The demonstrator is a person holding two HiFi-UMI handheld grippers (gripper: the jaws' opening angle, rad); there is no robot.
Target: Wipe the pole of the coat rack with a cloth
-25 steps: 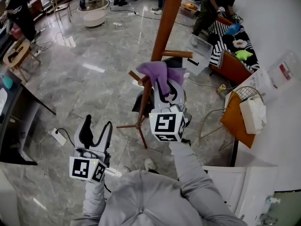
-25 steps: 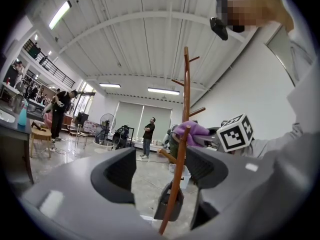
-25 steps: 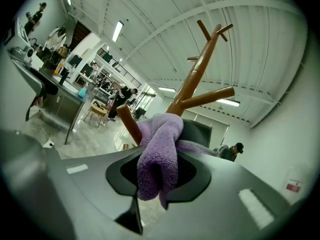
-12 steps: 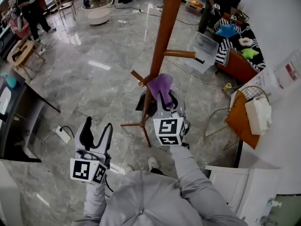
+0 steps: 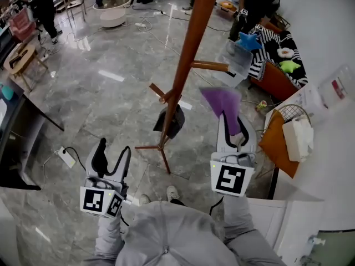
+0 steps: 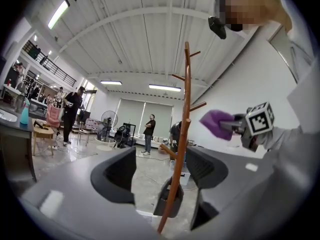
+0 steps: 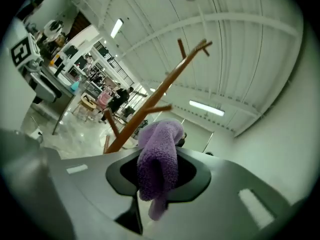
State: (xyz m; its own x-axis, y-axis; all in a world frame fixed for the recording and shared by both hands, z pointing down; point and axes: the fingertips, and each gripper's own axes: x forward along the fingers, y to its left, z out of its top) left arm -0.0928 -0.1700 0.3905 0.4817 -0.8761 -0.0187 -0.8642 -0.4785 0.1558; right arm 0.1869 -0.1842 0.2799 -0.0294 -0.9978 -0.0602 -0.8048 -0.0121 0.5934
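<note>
Cloth (image 5: 221, 100) pulled off pole (image 5: 188, 43), now well apart; pinched fast in right gripper (image 5: 236, 125); left gripper (image 5: 113, 147) spread, empty; wiping contact broken, stroke probably finished or being reset.

No legible text, brand or number anywhere. Black-and-white square code markers on the cubes of the left gripper (image 5: 113, 148) and right gripper (image 5: 232, 122). Wall sheet (image 5: 331, 86), red patch: print too small to read.
</note>
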